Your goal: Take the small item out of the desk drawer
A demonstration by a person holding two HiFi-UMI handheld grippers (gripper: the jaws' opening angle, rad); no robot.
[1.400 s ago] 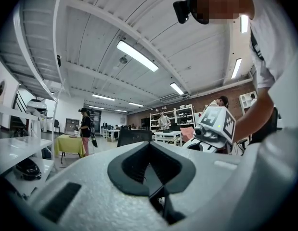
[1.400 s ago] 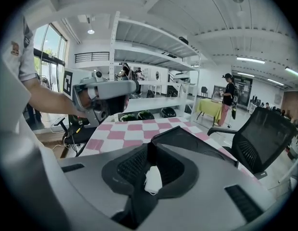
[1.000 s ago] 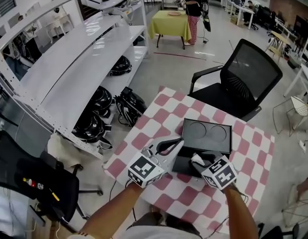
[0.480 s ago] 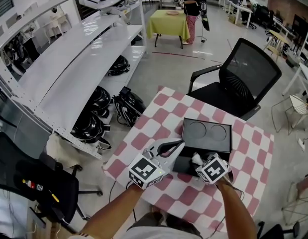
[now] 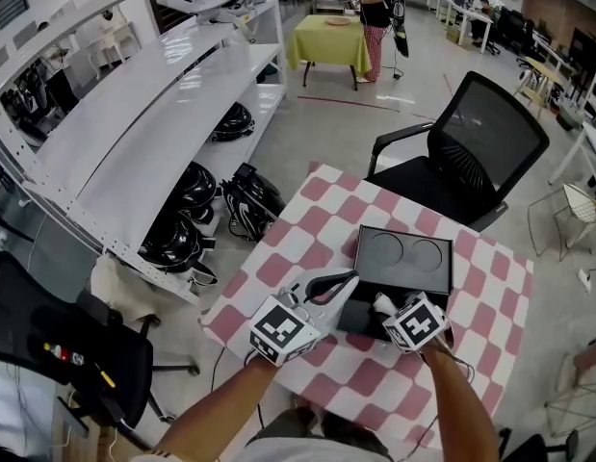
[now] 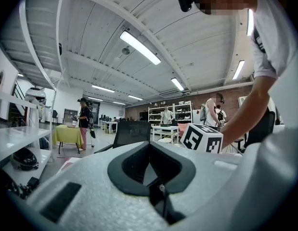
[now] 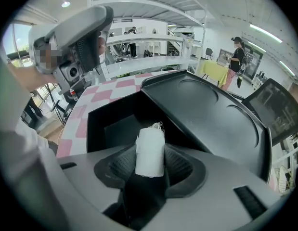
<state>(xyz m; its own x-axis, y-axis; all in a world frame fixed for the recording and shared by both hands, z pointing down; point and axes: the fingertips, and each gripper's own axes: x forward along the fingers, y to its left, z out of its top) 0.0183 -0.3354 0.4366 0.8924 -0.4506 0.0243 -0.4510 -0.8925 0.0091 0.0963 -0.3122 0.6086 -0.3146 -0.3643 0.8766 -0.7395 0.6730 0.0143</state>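
A low black box [image 5: 403, 258] with two round hollows in its lid sits on the checked table, its drawer [image 5: 360, 318] pulled out toward me. In the right gripper view the drawer [image 7: 115, 124] gapes dark beyond the jaws. My right gripper [image 5: 382, 306] hangs over the drawer's front. A small white roll [image 7: 149, 150] with a frayed end stands between its ribbed pads [image 7: 180, 165], and the gripper [image 7: 149, 170] is shut on it. My left gripper [image 5: 348, 279] rests left of the drawer, pointing up and away, tips together [image 6: 149, 146], nothing held.
The pink-and-white checked table [image 5: 307, 229] is small, with its edges close on all sides. A black office chair [image 5: 471, 152] stands behind it. Long white shelves [image 5: 153, 133] with helmets run along the left. A person stands at a yellow table [image 5: 326, 41] far back.
My right gripper has shifted a little left and up over the drawer's front. The left gripper has stayed where it was.
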